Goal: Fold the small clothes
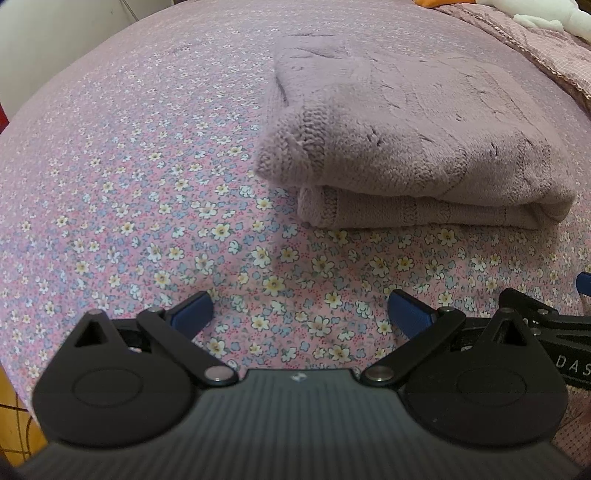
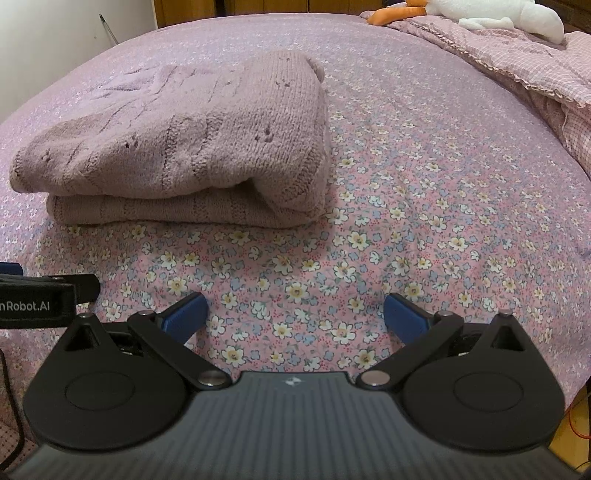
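Note:
A mauve knitted sweater (image 1: 413, 140) lies folded in layers on the floral bedsheet (image 1: 147, 184). In the right wrist view the same sweater (image 2: 177, 155) sits at the left, with its folded edge toward me. My left gripper (image 1: 299, 310) is open and empty, hovering over the sheet a short way in front of the sweater's left corner. My right gripper (image 2: 293, 312) is also open and holds nothing, placed in front of the sweater's right corner. The two grippers stand side by side, each at the edge of the other's view.
A pink checked quilt (image 2: 535, 74) is bunched at the far right of the bed, with a white plush toy (image 2: 498, 14) on it. A pale wall (image 2: 55, 37) rises at the far left. The bed's edge drops away at lower left (image 1: 11, 398).

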